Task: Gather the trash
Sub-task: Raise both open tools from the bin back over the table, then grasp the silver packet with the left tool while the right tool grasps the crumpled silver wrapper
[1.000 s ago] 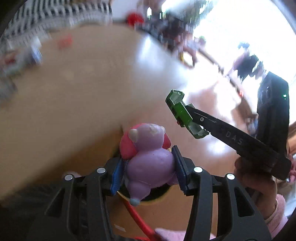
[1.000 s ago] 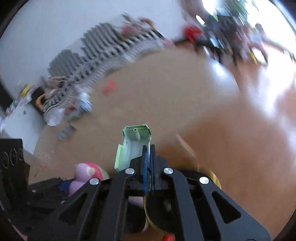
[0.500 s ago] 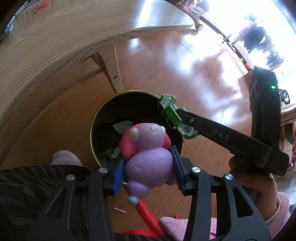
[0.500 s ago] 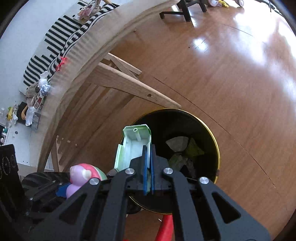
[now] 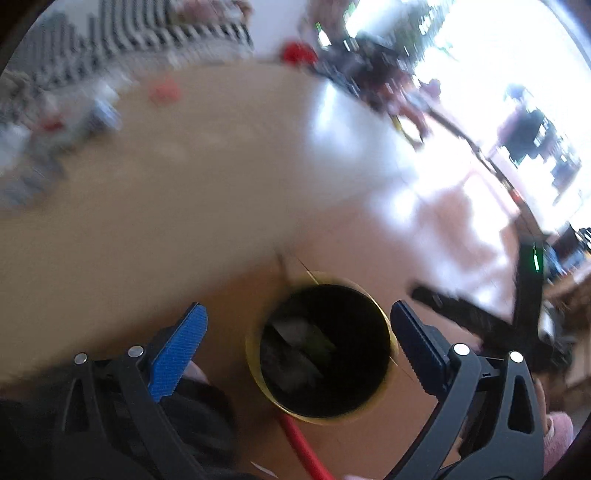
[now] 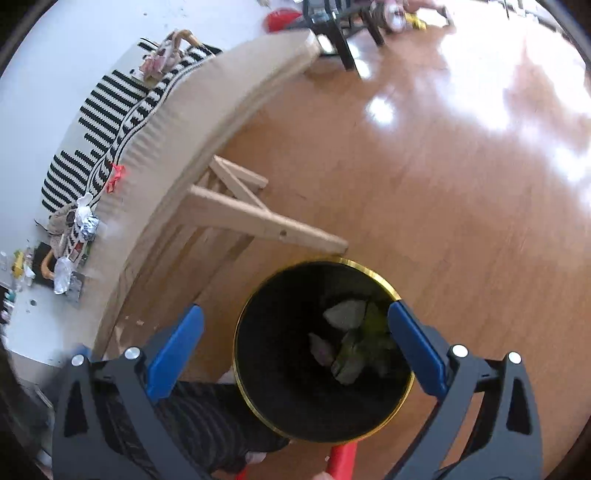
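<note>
A black trash bin with a gold rim (image 6: 380, 280) stands on the wood floor beside the table; it also shows, blurred, in the left wrist view (image 5: 255, 365). Crumpled scraps (image 6: 347, 314) lie in its bottom. My right gripper (image 6: 295, 339) is open and empty, its blue pads (image 6: 173, 350) spread on either side above the bin. My left gripper (image 5: 295, 336) is open and empty above the bin too. The right gripper's black body (image 5: 480, 321) shows at the right of the left wrist view.
A wooden table (image 6: 221, 110) with angled legs (image 6: 258, 218) stands left of the bin. Foil wrappers (image 6: 85, 221), a red scrap (image 6: 116, 177) and other litter lie on its far end. A black chair (image 6: 340, 33) stands on the floor beyond. A red handle (image 6: 340, 461) shows below the bin.
Both grippers have opened. The purple toy has left my left gripper and the green plastic piece has left my right gripper. The left view has swung up and blurred.
</note>
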The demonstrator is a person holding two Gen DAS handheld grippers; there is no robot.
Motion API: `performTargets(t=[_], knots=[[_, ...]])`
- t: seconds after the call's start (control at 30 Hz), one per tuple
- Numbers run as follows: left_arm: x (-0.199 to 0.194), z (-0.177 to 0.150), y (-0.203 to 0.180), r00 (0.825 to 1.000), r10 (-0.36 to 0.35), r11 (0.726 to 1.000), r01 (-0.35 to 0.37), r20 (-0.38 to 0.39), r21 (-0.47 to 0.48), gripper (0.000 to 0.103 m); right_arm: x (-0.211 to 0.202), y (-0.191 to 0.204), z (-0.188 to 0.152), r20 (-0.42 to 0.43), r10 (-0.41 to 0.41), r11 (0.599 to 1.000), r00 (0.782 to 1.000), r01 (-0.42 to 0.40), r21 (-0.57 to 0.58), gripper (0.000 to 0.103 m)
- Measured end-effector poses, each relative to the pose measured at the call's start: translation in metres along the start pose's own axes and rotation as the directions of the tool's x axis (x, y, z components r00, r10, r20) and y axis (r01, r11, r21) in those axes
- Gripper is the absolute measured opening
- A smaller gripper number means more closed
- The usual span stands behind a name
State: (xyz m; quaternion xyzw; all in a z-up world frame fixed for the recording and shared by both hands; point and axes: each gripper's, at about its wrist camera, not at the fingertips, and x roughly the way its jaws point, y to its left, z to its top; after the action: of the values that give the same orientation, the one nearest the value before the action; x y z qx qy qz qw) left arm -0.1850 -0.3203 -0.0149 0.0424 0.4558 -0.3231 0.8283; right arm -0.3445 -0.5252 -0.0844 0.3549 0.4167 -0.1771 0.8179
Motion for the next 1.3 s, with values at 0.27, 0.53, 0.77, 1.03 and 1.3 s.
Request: performTargets(t=[0.27,0.53,0.77,1.03,1.3], knots=[[-0.062,0.052,0.158,0.968,0.23,0.97,-0.22,0.1,-0.102,0.096,0.006,0.07,0.013,0.042,0.027,0.987,0.999,-0.019,-0.161,0.097],[-0.037,0.081,0.246,0.976,0.216,0.976,-0.215,-0.032,0.031,0.096,0.029,0.193,0.056,0.082,0.13,0.929,0.988,-0.092,-0.358,0.097],[0.001,0.097,0.258,0.992,0.113,0.992,-0.109,-0.054,0.07,0.091,0.081,0.307,0.084,0.025,0.19,0.846,0.982,-0.15,-0.511,0.097],[0.024,0.096,0.254,0.987,0.162,0.972,-0.161,0.01,0.173,0.091,0.14,0.398,0.082,-0.062,0.195,0.786,0.979,-0.194,-0.588,0.097],[0.036,0.089,0.253,0.994,0.1,0.962,-0.087,-0.036,0.259,0.067,0.191,0.43,0.076,-0.081,0.153,0.78,0.985,-0.17,-0.602,0.075]])
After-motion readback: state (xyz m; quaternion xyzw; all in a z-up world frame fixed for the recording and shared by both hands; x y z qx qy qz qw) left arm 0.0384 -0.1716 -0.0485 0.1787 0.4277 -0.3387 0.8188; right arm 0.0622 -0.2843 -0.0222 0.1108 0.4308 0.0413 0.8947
